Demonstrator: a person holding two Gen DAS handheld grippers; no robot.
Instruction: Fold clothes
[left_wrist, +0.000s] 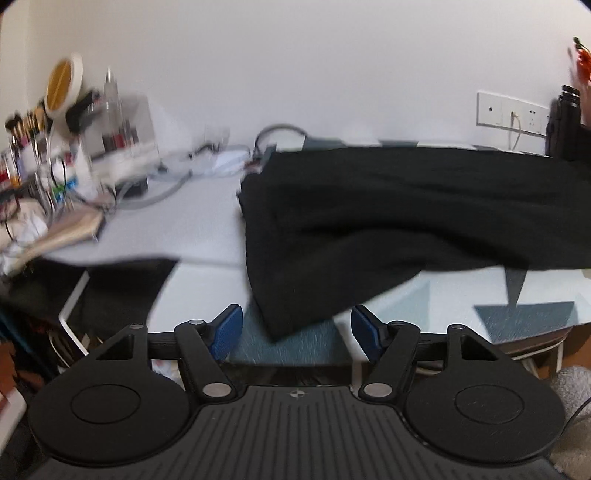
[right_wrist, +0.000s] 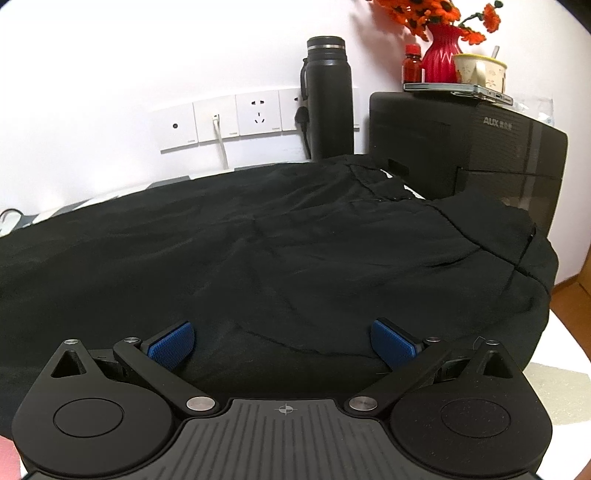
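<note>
- Black garment (right_wrist: 280, 251) lies spread across the table (left_wrist: 192, 218), one corner hanging off the near edge.
- Left gripper (left_wrist: 297, 326): jaws wide apart, empty, flanking that corner.
- Right gripper (right_wrist: 282, 345): jaws wide apart, empty, above the cloth.

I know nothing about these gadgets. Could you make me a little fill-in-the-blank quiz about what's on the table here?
1. The garment spread on the table is ___ in colour.
2. The pads on the right tool are ___.
3. The red vase holds ___ flowers.
4. Both the left tool and the right one stand ___, gripping nothing.

Missing words: black; blue; orange; open
</note>
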